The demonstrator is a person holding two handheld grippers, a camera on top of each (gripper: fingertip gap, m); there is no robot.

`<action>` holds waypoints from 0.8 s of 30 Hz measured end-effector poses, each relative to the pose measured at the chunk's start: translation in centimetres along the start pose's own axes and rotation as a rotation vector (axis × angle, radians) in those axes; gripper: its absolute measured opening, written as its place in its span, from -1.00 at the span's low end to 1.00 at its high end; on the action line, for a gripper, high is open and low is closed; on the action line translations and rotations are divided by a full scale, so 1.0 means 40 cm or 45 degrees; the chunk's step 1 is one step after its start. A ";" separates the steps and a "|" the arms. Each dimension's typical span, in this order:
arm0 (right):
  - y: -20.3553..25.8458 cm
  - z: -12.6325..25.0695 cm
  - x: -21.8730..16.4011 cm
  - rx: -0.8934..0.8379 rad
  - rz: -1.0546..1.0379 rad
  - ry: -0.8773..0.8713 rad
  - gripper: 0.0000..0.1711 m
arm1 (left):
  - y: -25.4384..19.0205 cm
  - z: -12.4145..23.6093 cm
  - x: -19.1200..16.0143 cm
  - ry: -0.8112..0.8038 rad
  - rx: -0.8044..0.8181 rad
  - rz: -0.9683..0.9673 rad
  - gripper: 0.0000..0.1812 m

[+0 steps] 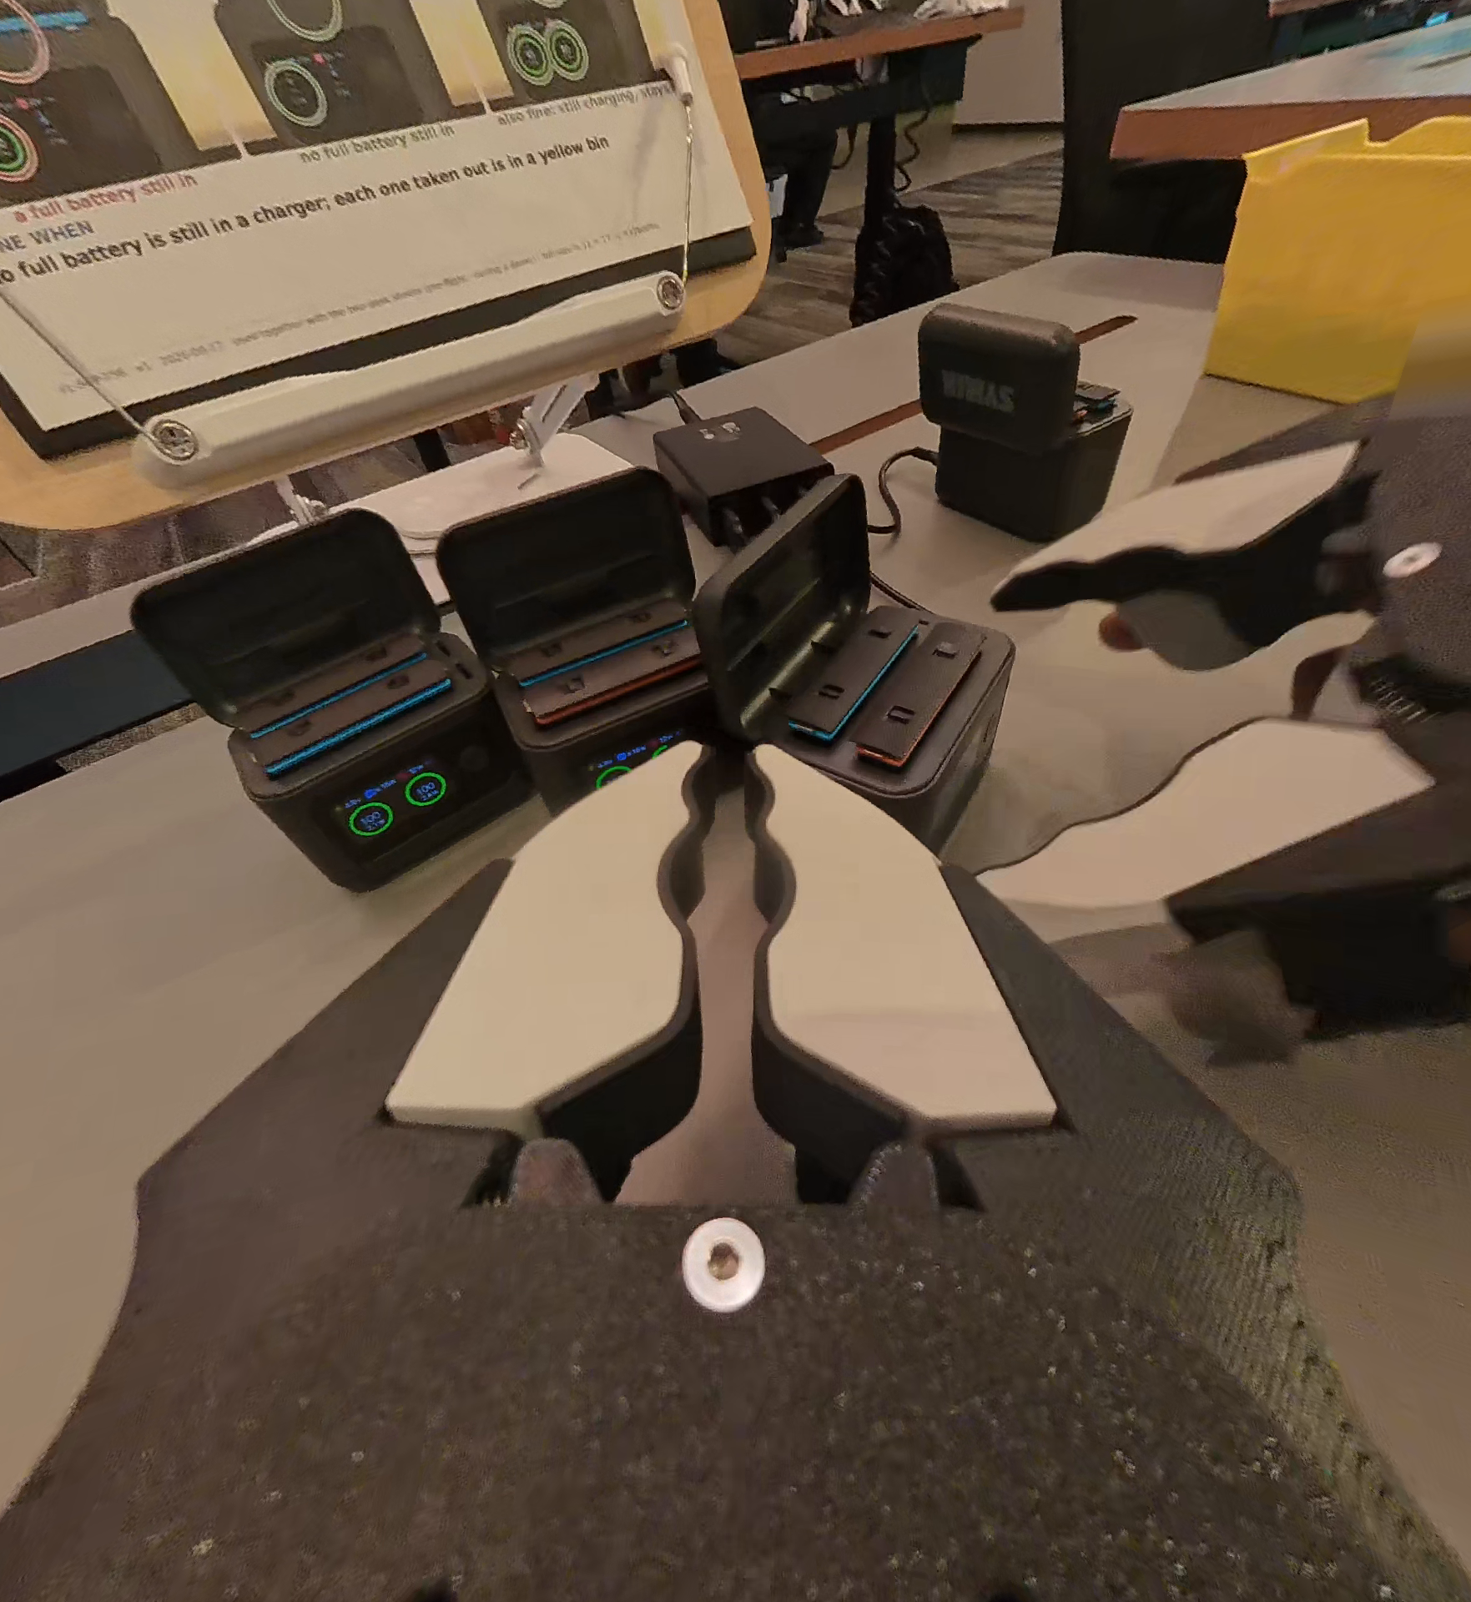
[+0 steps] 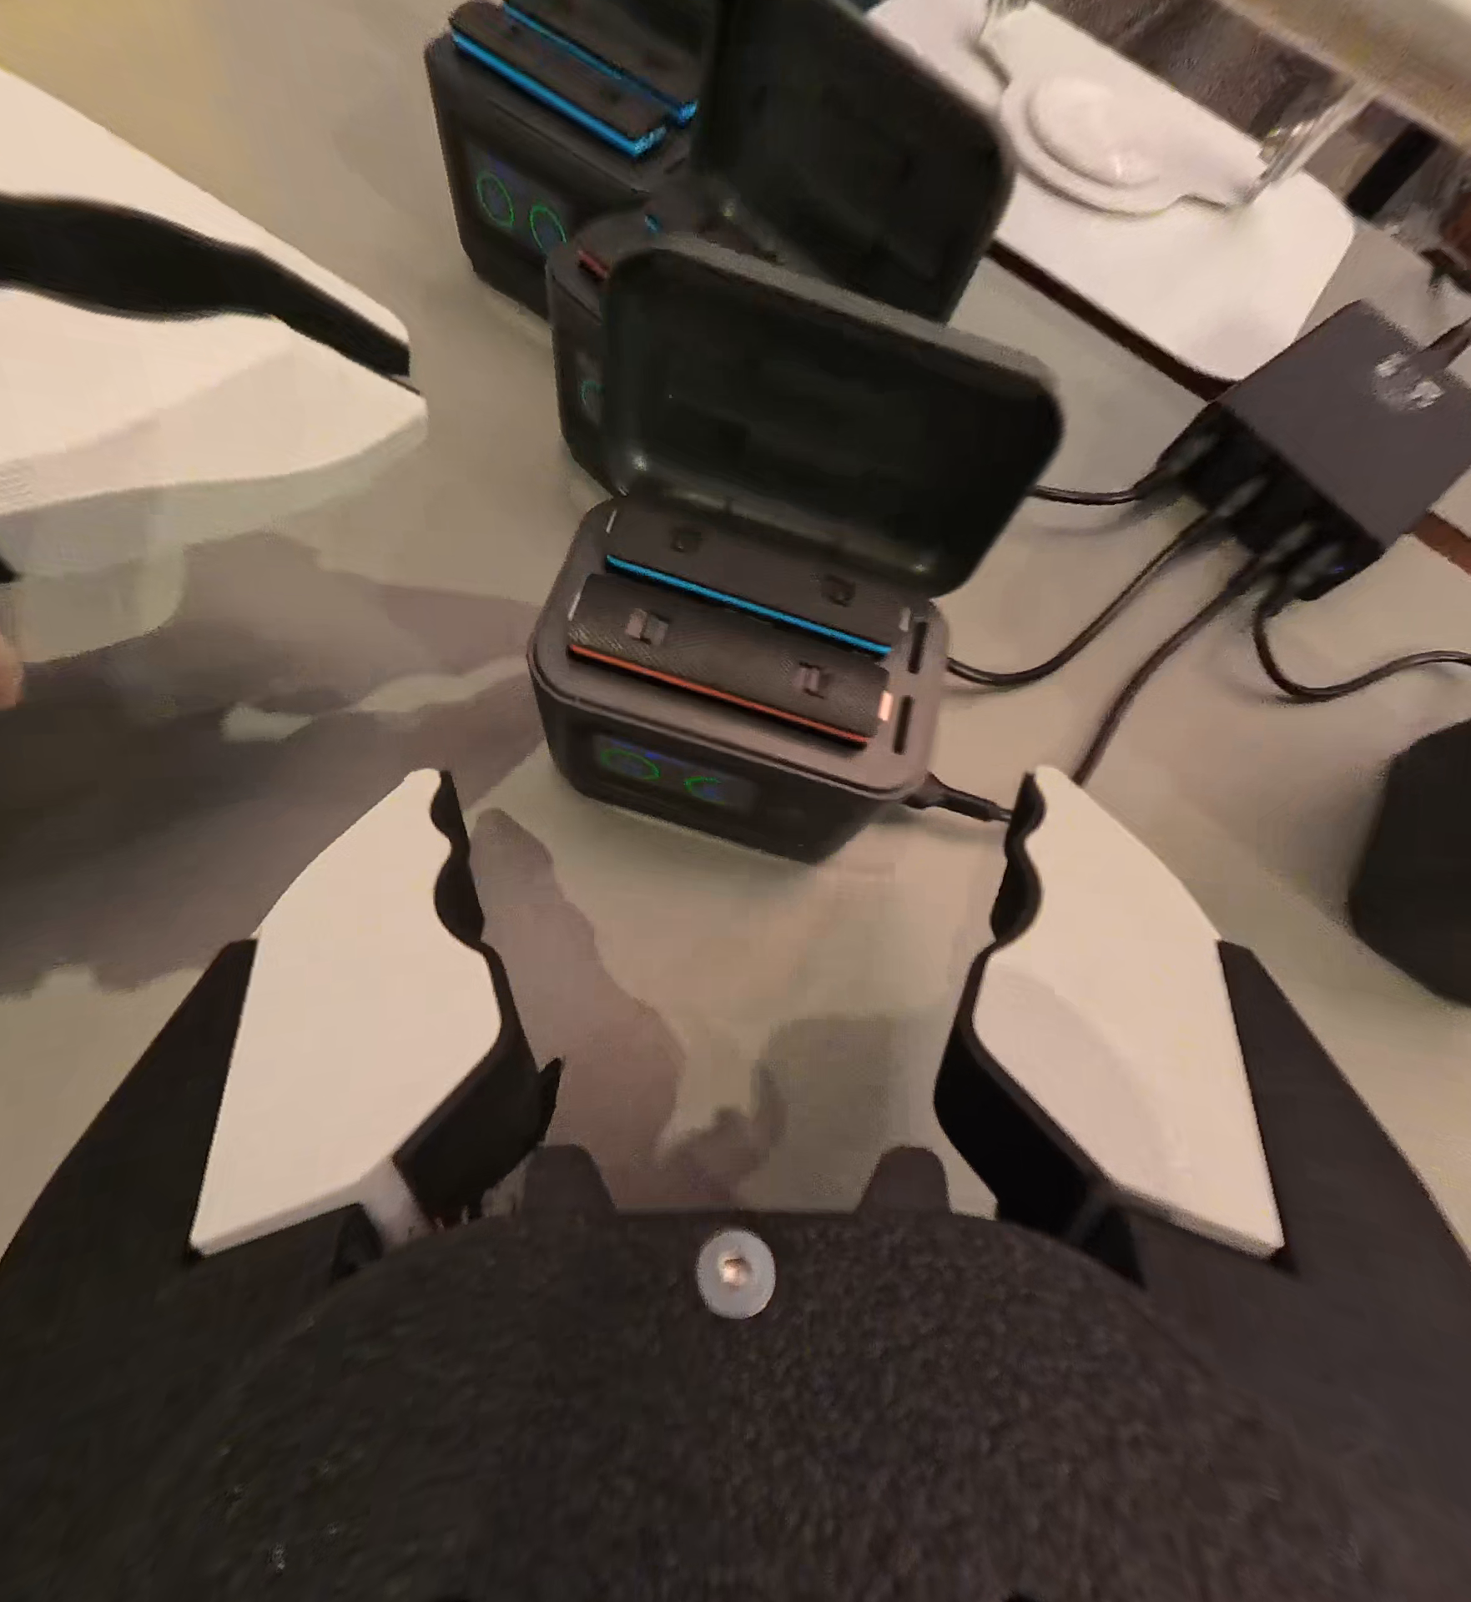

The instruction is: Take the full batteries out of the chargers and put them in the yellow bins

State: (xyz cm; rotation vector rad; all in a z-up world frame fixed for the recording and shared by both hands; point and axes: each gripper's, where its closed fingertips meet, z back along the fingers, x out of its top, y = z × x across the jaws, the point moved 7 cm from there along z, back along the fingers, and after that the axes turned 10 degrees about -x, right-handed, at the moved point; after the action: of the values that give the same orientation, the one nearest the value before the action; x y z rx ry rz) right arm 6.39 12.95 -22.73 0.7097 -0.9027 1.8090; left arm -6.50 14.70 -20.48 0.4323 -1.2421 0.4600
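Note:
Three black chargers stand in a row with lids open: left [image 1: 350, 780], middle [image 1: 593, 719], right [image 1: 888, 719]. The left one holds two blue-edged batteries [image 1: 350, 719] and its screen shows two green rings. The middle and right ones each hold a blue-edged and an orange-edged battery. My left gripper [image 1: 727, 754] is shut and empty, just before the middle charger. My right gripper [image 2: 736, 789] is open and empty, facing the right charger [image 2: 732, 693], whose orange-edged battery [image 2: 714, 667] sits nearest. It also shows in the left wrist view [image 1: 1000, 728]. A yellow bin [image 1: 1364, 260] stands far right.
A fourth charger [image 1: 1026, 433] stands behind, lid up. A black power hub [image 1: 740, 459] with several cables [image 2: 1148, 624] lies behind the row. An instruction board [image 1: 324, 217] on a white stand leans over the back left. The left gripper's fingers [image 2: 151, 390] cross the right wrist view's left edge.

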 end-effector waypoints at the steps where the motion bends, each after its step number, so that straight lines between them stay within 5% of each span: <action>1: 0.009 -0.016 0.001 -0.006 -0.006 0.010 0.37 | 0.001 0.001 0.001 -0.005 0.002 0.005 -0.94; 5: 0.021 -0.059 0.016 -0.044 -0.057 0.047 0.13 | 0.001 -0.001 -0.001 -0.003 -0.005 0.011 -0.94; 18: -0.196 -0.066 -0.051 -0.251 -0.233 0.139 0.08 | 0.007 0.006 0.001 -0.019 -0.001 0.030 -0.94; 24: -0.208 -0.070 -0.057 -0.256 -0.261 0.135 0.06 | 0.009 0.007 0.000 -0.015 0.006 0.033 -0.94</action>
State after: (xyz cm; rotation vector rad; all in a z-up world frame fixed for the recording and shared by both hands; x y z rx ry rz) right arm 14.73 16.36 -23.85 0.5525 -0.8932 1.5355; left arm -6.92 14.83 -20.36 0.4236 -1.2595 0.4829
